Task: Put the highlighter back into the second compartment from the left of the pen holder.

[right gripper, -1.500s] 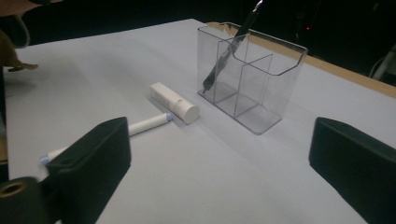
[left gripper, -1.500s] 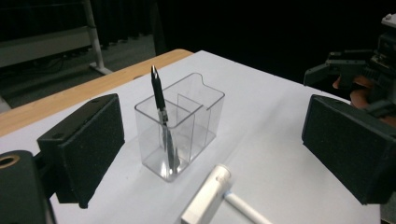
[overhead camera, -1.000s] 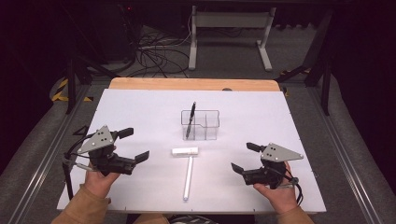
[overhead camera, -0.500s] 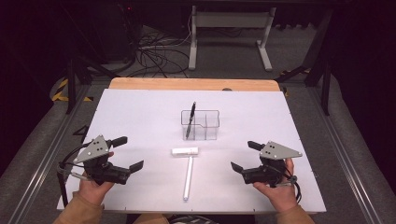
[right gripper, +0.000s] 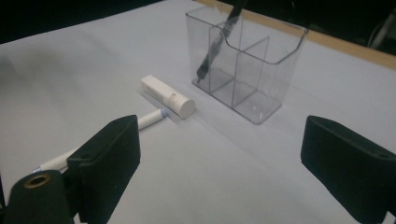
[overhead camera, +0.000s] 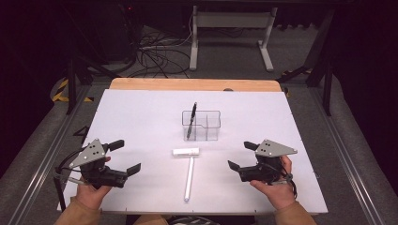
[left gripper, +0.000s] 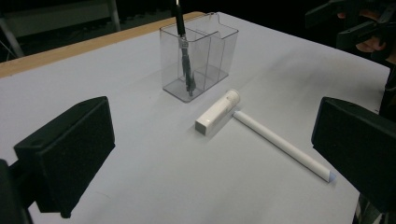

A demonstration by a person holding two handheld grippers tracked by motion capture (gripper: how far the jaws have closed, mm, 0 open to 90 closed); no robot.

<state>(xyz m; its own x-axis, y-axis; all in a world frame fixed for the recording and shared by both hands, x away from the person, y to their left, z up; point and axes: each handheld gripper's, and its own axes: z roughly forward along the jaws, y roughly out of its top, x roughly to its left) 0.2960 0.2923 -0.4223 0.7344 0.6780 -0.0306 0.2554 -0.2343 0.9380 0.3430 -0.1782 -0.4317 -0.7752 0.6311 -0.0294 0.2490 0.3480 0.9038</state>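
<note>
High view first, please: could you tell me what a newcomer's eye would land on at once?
Mid-table stands a clear divided holder with a black pen leaning in its left compartment. Just in front lie a white cap and an uncapped white pen, almost in a T. The left gripper and right gripper wait open on either side.

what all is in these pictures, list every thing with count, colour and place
pen body: 1, white, lying on the table between the grippers
pen cap: 1, white, off the pen, lying at its far end
holder: 1, clear, with compartments, mid table
black pen: 1, leaning in the holder's left compartment
table: 1, white top, wooden far edge
left gripper: 1, black, open, near left
right gripper: 1, black, open, near right
hands: 2, holding the grippers
</note>
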